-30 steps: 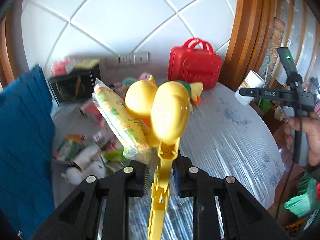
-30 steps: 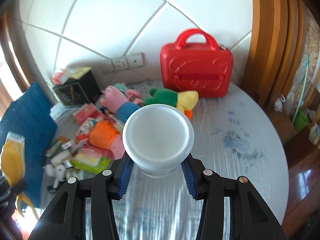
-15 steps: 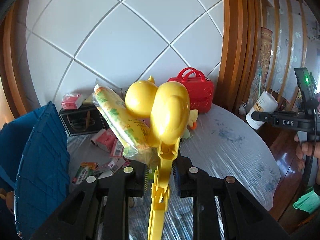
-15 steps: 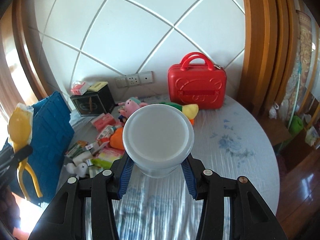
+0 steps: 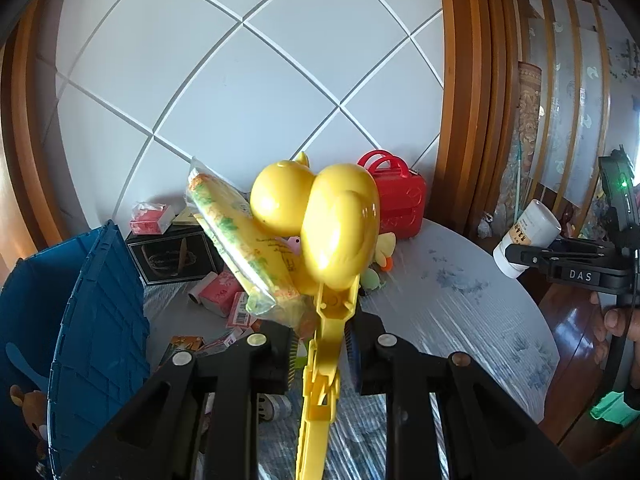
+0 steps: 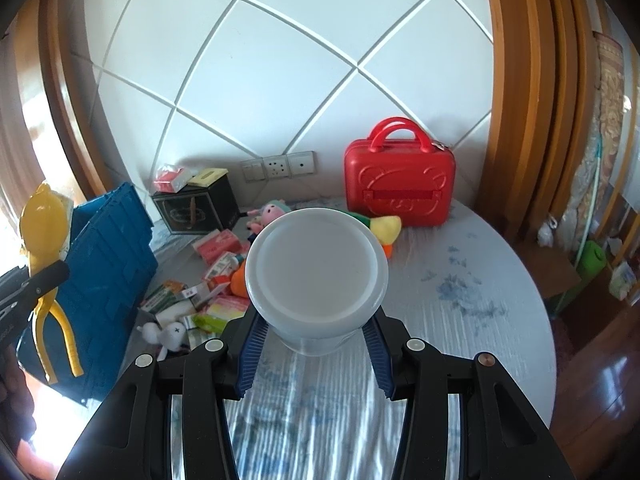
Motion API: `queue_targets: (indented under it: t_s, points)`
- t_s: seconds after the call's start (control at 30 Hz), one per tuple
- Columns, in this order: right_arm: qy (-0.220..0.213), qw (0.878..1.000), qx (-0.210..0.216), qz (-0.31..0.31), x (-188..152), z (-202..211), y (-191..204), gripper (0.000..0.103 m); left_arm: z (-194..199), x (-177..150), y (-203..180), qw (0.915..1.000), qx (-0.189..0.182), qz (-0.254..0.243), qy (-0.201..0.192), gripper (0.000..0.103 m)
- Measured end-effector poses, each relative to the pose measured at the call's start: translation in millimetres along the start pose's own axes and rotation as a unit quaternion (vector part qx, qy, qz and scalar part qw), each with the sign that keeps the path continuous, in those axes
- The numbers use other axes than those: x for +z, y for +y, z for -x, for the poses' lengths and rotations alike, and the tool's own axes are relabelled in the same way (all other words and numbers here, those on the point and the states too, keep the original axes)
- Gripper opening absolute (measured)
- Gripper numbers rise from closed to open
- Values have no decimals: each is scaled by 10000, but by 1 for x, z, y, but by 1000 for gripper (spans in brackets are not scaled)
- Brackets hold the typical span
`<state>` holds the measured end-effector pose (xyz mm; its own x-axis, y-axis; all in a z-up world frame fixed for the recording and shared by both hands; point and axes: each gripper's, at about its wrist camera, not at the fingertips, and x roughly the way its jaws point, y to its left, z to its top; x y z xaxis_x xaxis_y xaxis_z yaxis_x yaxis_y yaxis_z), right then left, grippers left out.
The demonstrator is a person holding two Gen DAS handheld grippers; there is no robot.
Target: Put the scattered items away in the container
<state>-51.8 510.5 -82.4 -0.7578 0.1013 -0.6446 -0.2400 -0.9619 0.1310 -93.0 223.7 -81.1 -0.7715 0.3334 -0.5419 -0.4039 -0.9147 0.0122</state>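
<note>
My left gripper is shut on a yellow duck-shaped tongs toy, with a clear-wrapped yellow-green packet pinched beside it; both are held high above the table. My right gripper is shut on a white jar, its flat lid facing the camera. The blue crate stands at the left of the table; in the right wrist view the blue crate has the left gripper and the duck tongs in front of it. Scattered boxes, packets and plush toys lie beside the crate.
A red toy suitcase stands against the tiled wall at the back. A black box with small packets on top sits next to the crate. The round table's edge curves along the right, with wooden floor beyond. A hand holds the right gripper.
Both grippers have risen with their loads, so the table and clutter appear lower and smaller. The blue crate has come further into view at the left. Neither grip has changed.
</note>
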Motion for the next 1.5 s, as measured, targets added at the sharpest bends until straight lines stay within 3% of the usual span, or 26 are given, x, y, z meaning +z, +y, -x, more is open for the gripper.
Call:
queue_targets:
  t_s: [0.3, 0.53, 1.13, 1.5]
  points:
    - [-123, 9998, 144, 52, 0, -1, 17, 45, 20, 0, 17, 9997, 220, 38, -26, 20]
    - [-13, 9993, 280, 246, 1, -6, 59, 45, 33, -2, 46, 9995, 287, 109, -2, 20]
    - [-238, 9977, 482, 410, 24, 3, 217, 45, 98, -6, 183, 9991, 242, 233, -255, 20]
    - [-231, 9956, 684, 603, 28, -10, 300, 45, 113, -16, 257, 9979, 435, 411, -239, 20]
